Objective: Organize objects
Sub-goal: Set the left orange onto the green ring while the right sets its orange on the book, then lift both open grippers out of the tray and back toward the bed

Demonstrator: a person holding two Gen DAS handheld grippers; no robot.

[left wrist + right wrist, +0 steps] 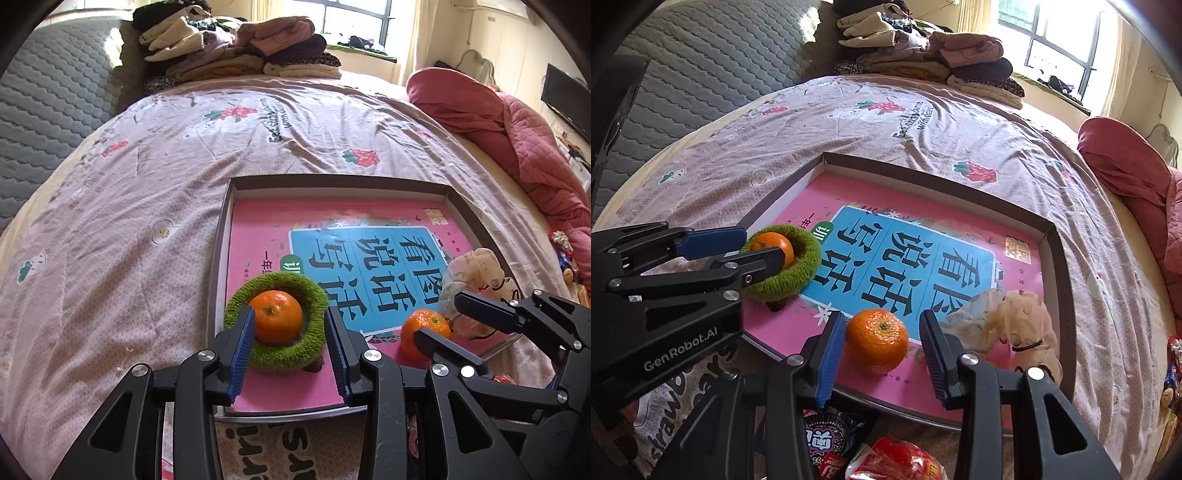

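A shallow grey box (pixel 332 180) (pixel 1057 240) lies on the bed with a pink and blue book (pixel 369 258) (pixel 905 254) inside. On the book sits a green knitted ring (pixel 295 350) (pixel 798 273) with an orange (pixel 275 317) (pixel 775 245) in its middle. My left gripper (pixel 290 332) (pixel 753 243) is open, its jaws either side of that orange. A second orange (pixel 417 332) (pixel 877 339) lies on the book between the open jaws of my right gripper (pixel 882 341) (pixel 439 317). A crumpled plastic bag and a small plush toy (pixel 476 273) (pixel 1030 325) lie at the box's right side.
Snack packets (pixel 886 458) lie on the pink floral bedsheet (pixel 147 184) in front of the box. Folded clothes (pixel 240 48) are piled at the far end of the bed. A red quilt (pixel 517 129) is bunched along the right edge.
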